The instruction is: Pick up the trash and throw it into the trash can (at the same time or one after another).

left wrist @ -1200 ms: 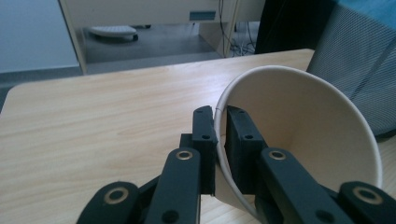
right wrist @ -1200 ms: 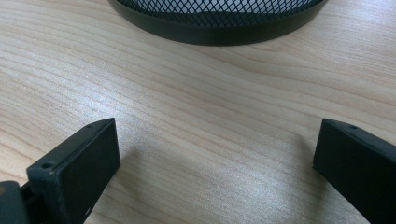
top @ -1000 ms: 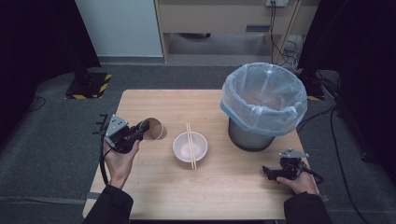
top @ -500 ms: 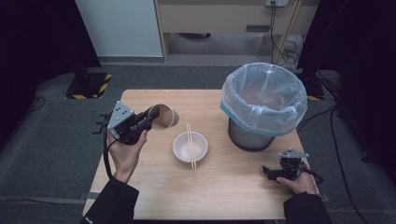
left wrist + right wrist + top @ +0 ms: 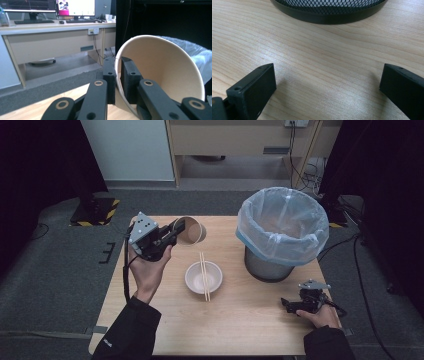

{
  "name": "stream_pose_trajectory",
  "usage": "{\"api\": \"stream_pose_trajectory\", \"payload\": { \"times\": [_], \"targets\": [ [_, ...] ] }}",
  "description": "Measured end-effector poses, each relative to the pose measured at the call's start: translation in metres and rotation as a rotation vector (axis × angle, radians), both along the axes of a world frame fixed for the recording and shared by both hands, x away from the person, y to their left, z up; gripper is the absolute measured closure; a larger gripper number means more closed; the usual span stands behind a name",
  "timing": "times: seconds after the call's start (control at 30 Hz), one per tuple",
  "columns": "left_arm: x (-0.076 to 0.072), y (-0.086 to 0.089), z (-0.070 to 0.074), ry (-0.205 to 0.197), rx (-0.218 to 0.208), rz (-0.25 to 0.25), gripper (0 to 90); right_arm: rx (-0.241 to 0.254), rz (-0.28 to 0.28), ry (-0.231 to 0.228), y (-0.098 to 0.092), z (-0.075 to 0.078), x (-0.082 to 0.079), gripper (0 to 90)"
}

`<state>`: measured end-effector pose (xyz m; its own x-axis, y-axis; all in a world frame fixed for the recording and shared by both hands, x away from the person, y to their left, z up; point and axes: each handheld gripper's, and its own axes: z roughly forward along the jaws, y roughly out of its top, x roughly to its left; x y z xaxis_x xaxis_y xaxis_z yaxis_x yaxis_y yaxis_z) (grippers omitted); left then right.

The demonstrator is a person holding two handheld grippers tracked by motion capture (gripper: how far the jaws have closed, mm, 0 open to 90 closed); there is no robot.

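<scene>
While the left gripper point(image 5: 175, 231) pinches the cup point(image 5: 160, 72) by its thin rim, light and crushable, the right gripper point(image 5: 329, 85) sits spread.

The paper cup point(image 5: 162, 72) runs off the frame's right edge, its base hidden.

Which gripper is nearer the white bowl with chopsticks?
Left. The left gripper hangs above the bowl, up-left of it; the right gripper rests farther off, right of it.
</scene>
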<state>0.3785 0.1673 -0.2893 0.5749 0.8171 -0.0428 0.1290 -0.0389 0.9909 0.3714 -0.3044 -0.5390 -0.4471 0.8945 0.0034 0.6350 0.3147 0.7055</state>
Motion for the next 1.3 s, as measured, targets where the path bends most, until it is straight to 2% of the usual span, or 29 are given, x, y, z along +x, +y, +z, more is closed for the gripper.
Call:
{"api": "stream_pose_trajectory", "payload": {
  "times": [0.13,0.43,0.8,1.17,1.3],
  "targets": [
    [0.005,-0.011,0.008,-0.018,-0.018,-0.012,82.2,0.000,0.000,0.000,0.000,0.000,0.000,0.8],
    [0.016,-0.034,0.019,-0.033,-0.021,-0.038,82.2,0.001,0.000,0.000,0.000,0.000,0.000,0.8],
    [0.033,-0.075,0.036,-0.055,-0.034,-0.073,82.1,0.003,-0.001,-0.002,0.000,0.000,0.000,0.8],
    [0.047,-0.112,0.042,-0.058,-0.030,-0.096,82.2,0.003,0.001,-0.005,0.000,0.000,0.000,0.8],
    [0.053,-0.125,0.043,-0.058,-0.044,-0.100,82.1,0.004,0.004,-0.005,0.000,0.000,0.000,0.8]
  ]
}}
